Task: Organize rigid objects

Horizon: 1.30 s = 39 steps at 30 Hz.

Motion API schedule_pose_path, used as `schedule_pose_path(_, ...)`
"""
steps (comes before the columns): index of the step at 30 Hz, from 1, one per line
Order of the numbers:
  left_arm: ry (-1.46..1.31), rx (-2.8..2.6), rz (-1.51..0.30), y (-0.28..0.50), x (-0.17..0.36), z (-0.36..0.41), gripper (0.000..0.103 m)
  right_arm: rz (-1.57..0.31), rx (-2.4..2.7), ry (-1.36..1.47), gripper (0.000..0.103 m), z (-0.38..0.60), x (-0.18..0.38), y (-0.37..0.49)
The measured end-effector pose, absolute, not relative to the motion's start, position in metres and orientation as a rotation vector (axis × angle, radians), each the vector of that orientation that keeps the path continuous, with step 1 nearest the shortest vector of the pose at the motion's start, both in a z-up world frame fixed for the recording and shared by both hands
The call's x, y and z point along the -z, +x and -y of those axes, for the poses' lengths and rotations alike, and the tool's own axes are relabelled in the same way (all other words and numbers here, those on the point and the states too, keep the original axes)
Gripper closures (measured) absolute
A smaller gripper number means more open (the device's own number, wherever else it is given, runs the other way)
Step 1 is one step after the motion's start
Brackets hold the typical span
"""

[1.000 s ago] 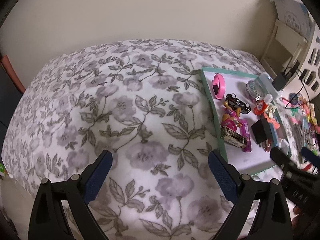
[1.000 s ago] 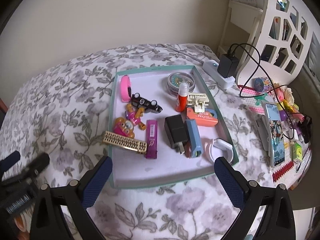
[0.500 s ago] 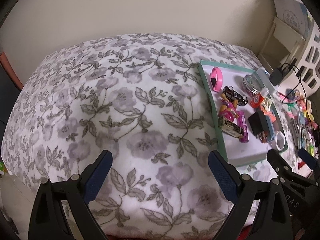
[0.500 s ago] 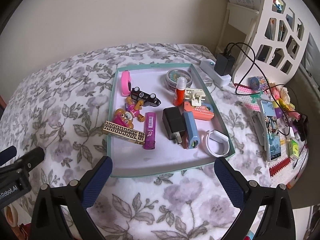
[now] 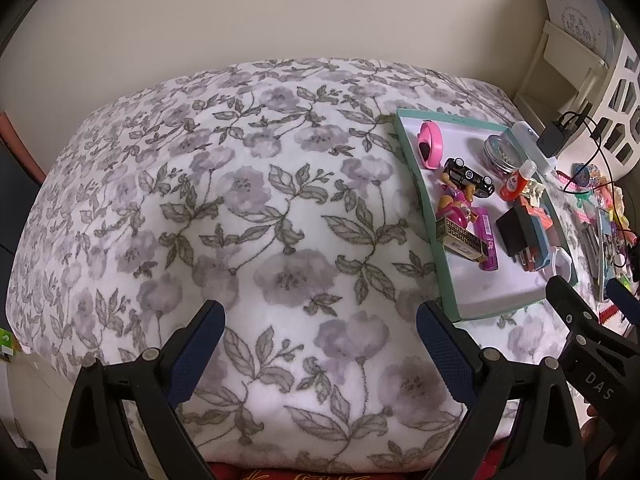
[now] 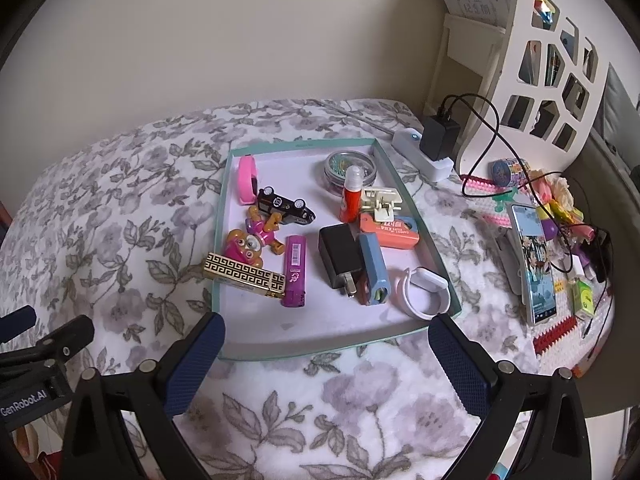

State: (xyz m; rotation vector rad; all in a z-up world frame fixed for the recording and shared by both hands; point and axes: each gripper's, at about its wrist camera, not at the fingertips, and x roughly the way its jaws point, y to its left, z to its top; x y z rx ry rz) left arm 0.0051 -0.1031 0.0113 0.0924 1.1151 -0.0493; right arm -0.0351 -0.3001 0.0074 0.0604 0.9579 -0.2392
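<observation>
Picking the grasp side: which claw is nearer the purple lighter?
Right. The right claw hovers open at the tray's near edge, facing the purple lighter. The left claw hangs open over the blanket, left of the tray.

Plain cream wall (image 6: 240,32), white cut-out shelf unit (image 6: 552,80) beside it

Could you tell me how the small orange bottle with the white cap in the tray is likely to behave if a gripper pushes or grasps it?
The orange bottle stands upright, tall and narrow, so a sideways push would probably tip it. Its round body looks smooth, so once down it may roll toward the black toy car or slip between pads. It seems small and light, probably easy to lift.
</observation>
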Motion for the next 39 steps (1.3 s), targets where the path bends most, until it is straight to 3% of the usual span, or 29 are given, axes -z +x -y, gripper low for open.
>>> schedule_pose_path(39, 0.09, 0.045, -1.137, 0.0085, -0.0061, 0.1017, 0.006, -0.954, 0.261, 0.042, 0.0, 0.3048, -0.0059, -0.0321)
